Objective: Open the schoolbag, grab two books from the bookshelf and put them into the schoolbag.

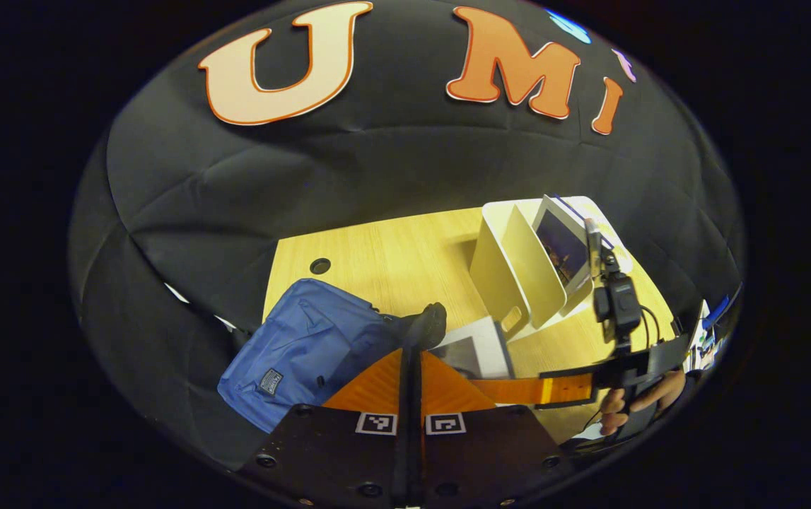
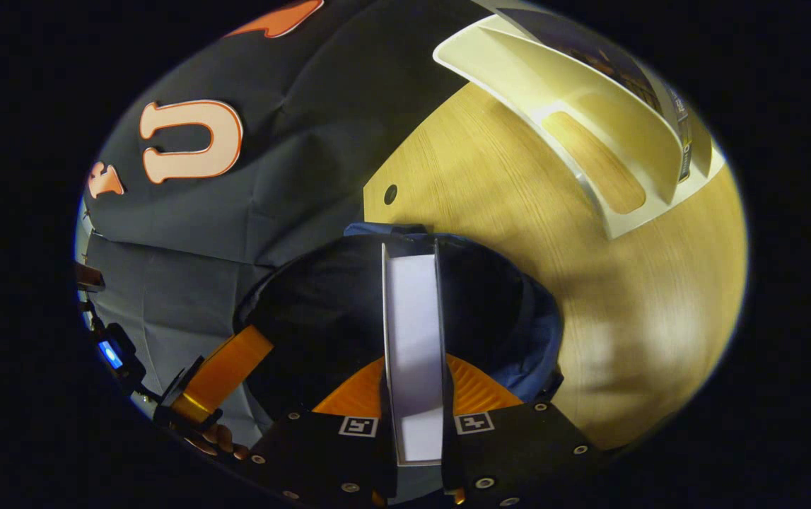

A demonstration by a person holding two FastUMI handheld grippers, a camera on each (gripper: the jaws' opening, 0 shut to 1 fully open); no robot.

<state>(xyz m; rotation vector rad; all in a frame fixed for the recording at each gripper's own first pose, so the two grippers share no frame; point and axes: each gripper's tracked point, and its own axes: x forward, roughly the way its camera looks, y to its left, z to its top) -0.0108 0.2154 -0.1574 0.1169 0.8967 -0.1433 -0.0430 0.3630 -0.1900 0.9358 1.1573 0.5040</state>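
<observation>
Right gripper view: my right gripper (image 2: pixel 412 367) clamps a white-edged book (image 2: pixel 412 332) over the open blue fabric schoolbag (image 2: pixel 518 311); my left gripper (image 1: pixel 411 367) pinches what looks like its dark rim; one book (image 1: pixel 562 249) waits in the cream bookshelf (image 1: pixel 511 276).

- A black cloth wall (image 1: pixel 391 170) hangs creased behind the desk, with visible folds.
- The desk (image 1: pixel 391 261) has a light wood-grain top and a small round hole (image 1: pixel 319 266) near its corner.
- Soft shadows fall across the wood.

Each tool (image 1: pixel 411 367) (image 2: pixel 412 396) has a black screwed plate bearing two square markers.
</observation>
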